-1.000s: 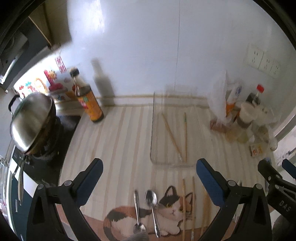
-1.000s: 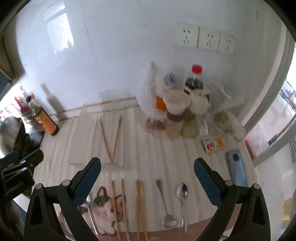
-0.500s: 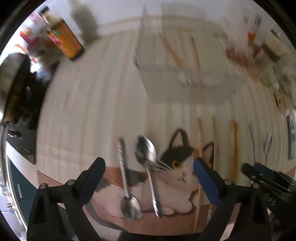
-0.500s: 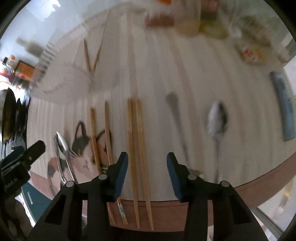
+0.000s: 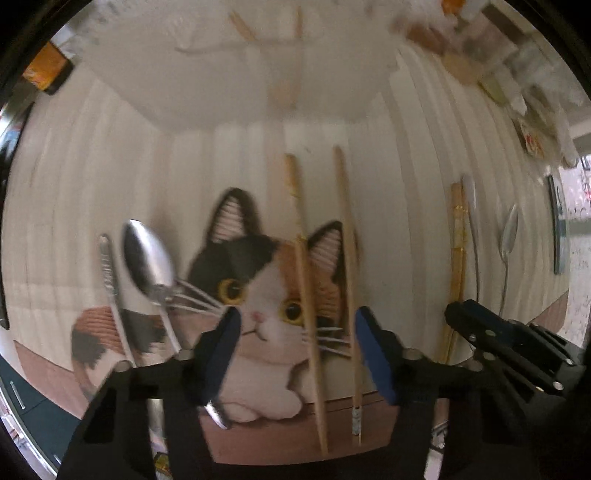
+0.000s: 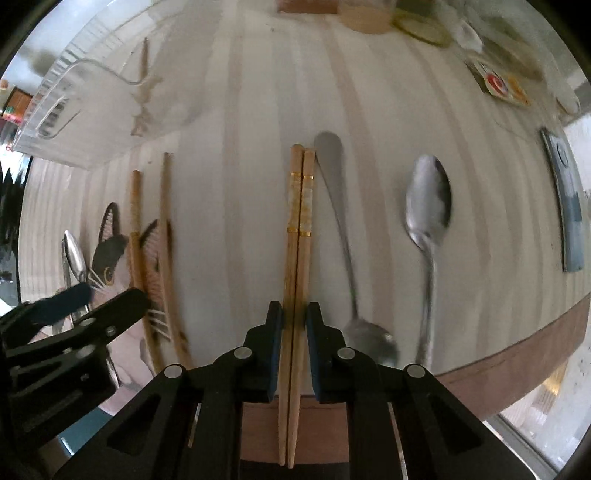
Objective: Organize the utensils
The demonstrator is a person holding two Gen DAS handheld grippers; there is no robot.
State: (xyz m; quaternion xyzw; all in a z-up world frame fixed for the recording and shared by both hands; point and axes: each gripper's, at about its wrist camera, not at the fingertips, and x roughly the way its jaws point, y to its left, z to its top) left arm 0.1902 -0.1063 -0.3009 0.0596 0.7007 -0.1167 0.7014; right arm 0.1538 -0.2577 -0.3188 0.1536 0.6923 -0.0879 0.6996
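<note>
- Centrally, a pair of gold-banded chopsticks (image 6: 300, 206) lies side by side on the striped mat (image 6: 243, 155), tips toward the near edge, thick ends pointing away.
- Right gripper (image 6: 294, 317): jaws drawn almost together, one blue pad on each side of the banded pair; the pads sit at or very near the wood, but whether they actually press on it cannot be told.
- Just right of that pair lies a spoon (image 6: 347, 258) with its bowl nearest the camera, and farther right a second spoon (image 6: 428, 206) with its bowl pointing away.
- Left gripper (image 5: 297, 354): jaws partly open, holding nothing, with two plain chopsticks (image 5: 306, 295) running between the blue pads, apart from each other and clear of both pads.
- These plain chopsticks lie across a cat picture (image 5: 258, 295) printed on the mat.
- Left of the cat's face lie a third spoon (image 5: 147, 262), bowl pointing away, and a fourth utensil (image 5: 109, 273) beside it; its bowl is hidden by the gripper.
- Beyond the chopsticks stands a clear tray (image 6: 74, 110) with two more chopsticks (image 5: 243, 26) inside, blurred.
- At the far right edge lie a phone (image 6: 567, 206) and a small packet (image 6: 504, 85).
</note>
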